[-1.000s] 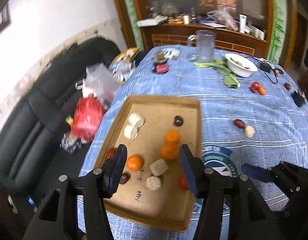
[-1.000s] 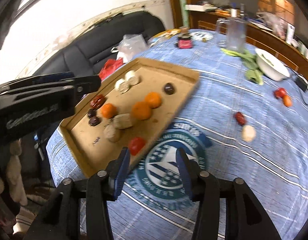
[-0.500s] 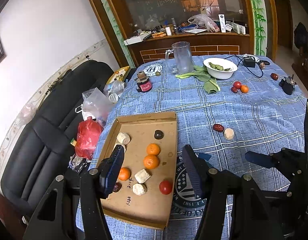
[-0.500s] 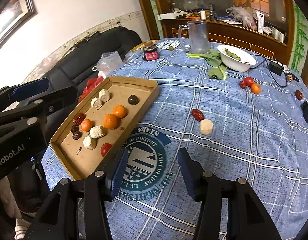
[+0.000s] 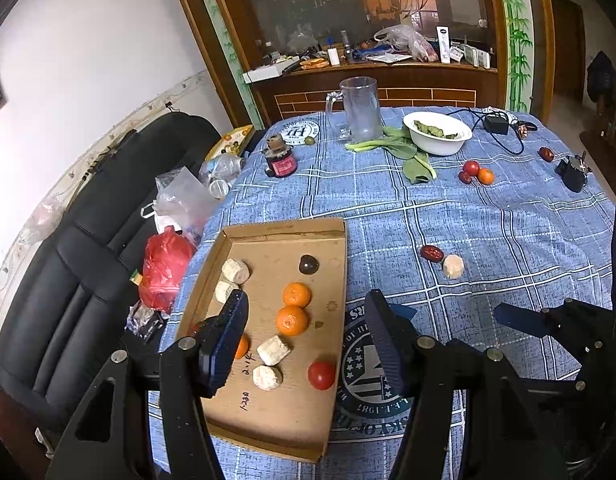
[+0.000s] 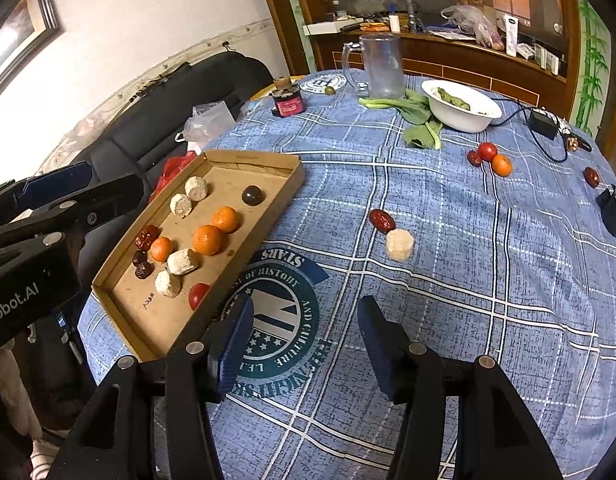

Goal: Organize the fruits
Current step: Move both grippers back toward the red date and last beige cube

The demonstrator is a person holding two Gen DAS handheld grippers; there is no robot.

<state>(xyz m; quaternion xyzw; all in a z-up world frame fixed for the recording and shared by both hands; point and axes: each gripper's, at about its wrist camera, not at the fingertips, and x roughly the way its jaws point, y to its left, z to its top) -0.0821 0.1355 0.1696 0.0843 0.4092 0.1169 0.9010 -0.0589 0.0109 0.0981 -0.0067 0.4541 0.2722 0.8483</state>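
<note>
Behind the surface (image 5: 488, 216), with its blue plaid cloth, we see a dark wooden cabinet with glass and a black sofa (image 5: 87, 248) along the white wall. On the left part of the cloth lies a shallow cardboard tray (image 6: 283, 160) holding the sorted fruit: three oranges, with two larger ones touching (image 6: 215, 230) and a smaller one (image 6: 161, 249) beside some red dates (image 6: 143, 252), a cherry tomato (image 6: 197, 295) near the tray's right wall, a dark round fruit (image 6: 252, 195) toward the far end, and four pale cylindrical pieces. Outside the tray, near the middle of the cloth, a loose red date (image 6: 382, 220) touches a pale piece (image 6: 400, 244); farther off a tomato, a date and a small orange cluster (image 6: 490, 158) together, and one more date (image 6: 591, 176) sits near the right edge. A glass mug (image 5: 358, 108), a white bowl of greens (image 5: 436, 132) and a small red jar (image 5: 281, 160) stand at the far side. Our left gripper (image 5: 305, 340) hangs above the tray's near half, jaws partly apart and holding nothing. Our right gripper (image 6: 305, 344) hovers above the round printed emblem (image 6: 275, 320) just beside the tray, its jaws opening, with nothing between them.
</note>
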